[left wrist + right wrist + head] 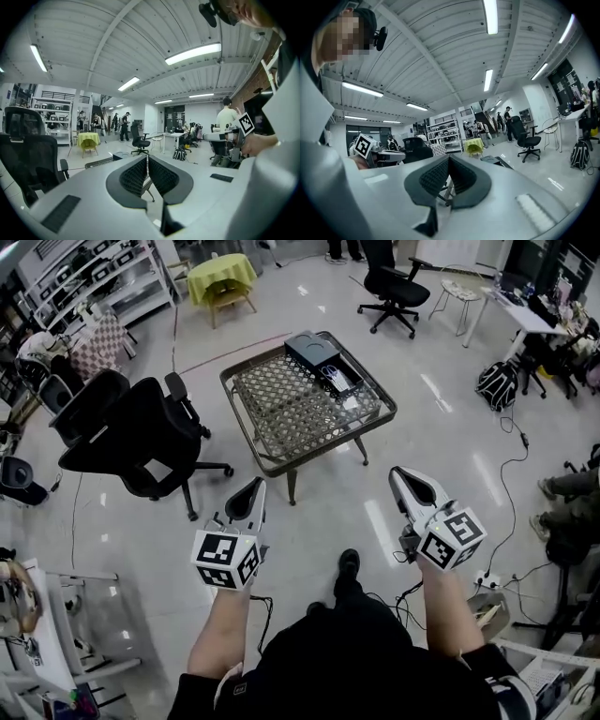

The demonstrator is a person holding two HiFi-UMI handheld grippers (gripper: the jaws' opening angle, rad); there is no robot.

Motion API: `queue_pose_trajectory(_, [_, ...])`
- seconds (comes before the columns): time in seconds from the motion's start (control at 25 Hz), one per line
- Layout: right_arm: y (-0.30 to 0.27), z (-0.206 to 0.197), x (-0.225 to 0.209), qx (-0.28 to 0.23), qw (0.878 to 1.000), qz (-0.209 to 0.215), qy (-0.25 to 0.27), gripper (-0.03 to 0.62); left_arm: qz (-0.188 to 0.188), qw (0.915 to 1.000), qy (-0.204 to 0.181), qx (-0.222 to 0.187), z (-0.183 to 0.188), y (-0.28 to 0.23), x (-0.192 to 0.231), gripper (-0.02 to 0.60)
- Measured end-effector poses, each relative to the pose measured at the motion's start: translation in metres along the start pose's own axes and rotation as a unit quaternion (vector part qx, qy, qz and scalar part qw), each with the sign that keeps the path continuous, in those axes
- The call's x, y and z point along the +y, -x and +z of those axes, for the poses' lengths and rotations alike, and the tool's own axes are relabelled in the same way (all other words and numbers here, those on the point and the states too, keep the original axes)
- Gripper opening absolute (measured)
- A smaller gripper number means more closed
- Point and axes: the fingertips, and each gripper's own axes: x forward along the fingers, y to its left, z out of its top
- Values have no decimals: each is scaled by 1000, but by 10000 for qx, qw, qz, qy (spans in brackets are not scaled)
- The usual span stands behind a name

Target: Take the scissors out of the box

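Two grippers are held out low over the shiny floor [309, 521]. Off to the left of the left gripper [255, 488] stands a black chair [141, 432]. The left gripper has its jaws pressed together, and nothing is between them. Ahead of both grippers, in the space between them, stands a small table [323, 451] with a woven top. On the far corner of the table, well away from both grippers, sits a dark box [311, 351]. It looks open. The scissors [335, 377] lie inside it as a little shape with a bit of blue, too small to see well. The right gripper [401, 476] has its jaws together too, with nothing in them. Far ahead of it and to its right, a black bag [497, 385] lies on the floor.
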Motion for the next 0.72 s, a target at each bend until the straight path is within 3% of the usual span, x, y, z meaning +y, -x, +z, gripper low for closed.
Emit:
queue_pose_trajectory(0.4, [-69, 6, -73, 221, 9990, 376, -76, 11, 147, 9996, 33, 230, 19, -90, 8, 17])
queue_pose_trajectory(0.72, [-85, 19, -129, 93, 9993, 302, -182, 11, 249, 9994, -113, 194, 43, -132, 7, 17])
